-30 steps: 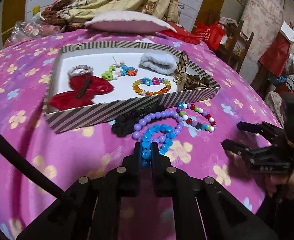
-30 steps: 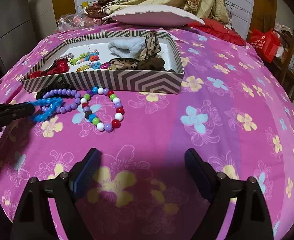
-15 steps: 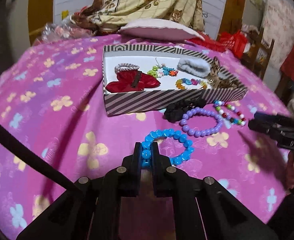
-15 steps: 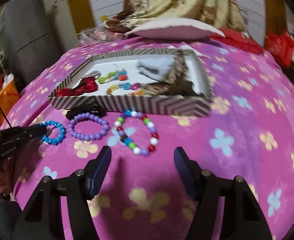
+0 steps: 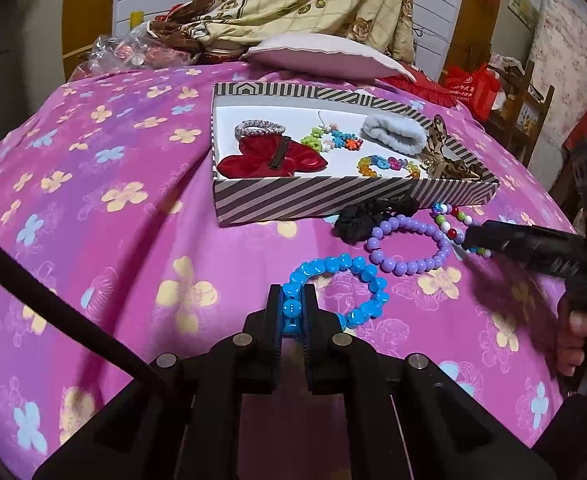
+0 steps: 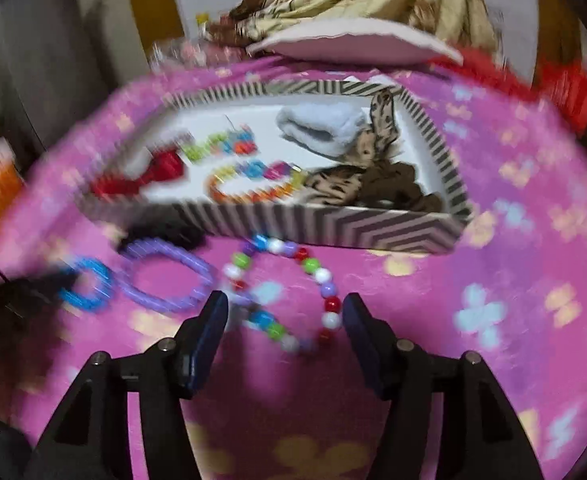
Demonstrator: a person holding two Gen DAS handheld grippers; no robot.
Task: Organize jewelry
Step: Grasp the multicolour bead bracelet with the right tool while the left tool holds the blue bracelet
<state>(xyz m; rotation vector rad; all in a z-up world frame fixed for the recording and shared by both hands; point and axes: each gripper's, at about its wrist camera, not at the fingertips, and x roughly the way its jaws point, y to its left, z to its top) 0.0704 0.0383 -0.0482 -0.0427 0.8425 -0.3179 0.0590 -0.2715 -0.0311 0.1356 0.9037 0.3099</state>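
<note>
My left gripper point(image 5: 292, 303) is shut on a blue bead bracelet point(image 5: 357, 280) and holds it just above the pink floral cloth. A purple bead bracelet point(image 5: 409, 245) and a black scrunchie point(image 5: 367, 216) lie in front of the striped box point(image 5: 333, 196). My right gripper point(image 6: 284, 312) is open, its fingers on either side of the near end of a multicolour bead bracelet point(image 6: 313, 276). The right wrist view is blurred. The right gripper also shows in the left wrist view point(image 5: 477, 240), its tips over that bracelet point(image 5: 449, 224).
The box holds a red bow clip point(image 5: 271, 160), flower bracelets point(image 5: 387, 166), a pale blue band point(image 5: 393, 134) and a leopard-print bow point(image 5: 443, 160). A pillow point(image 5: 325, 60) and a heap of fabric lie behind. The bed drops off at right.
My right gripper has moved forward and left until its open fingers straddle the multicolour bracelet. My left gripper still holds the blue bracelet, now drawn away from the purple one.
</note>
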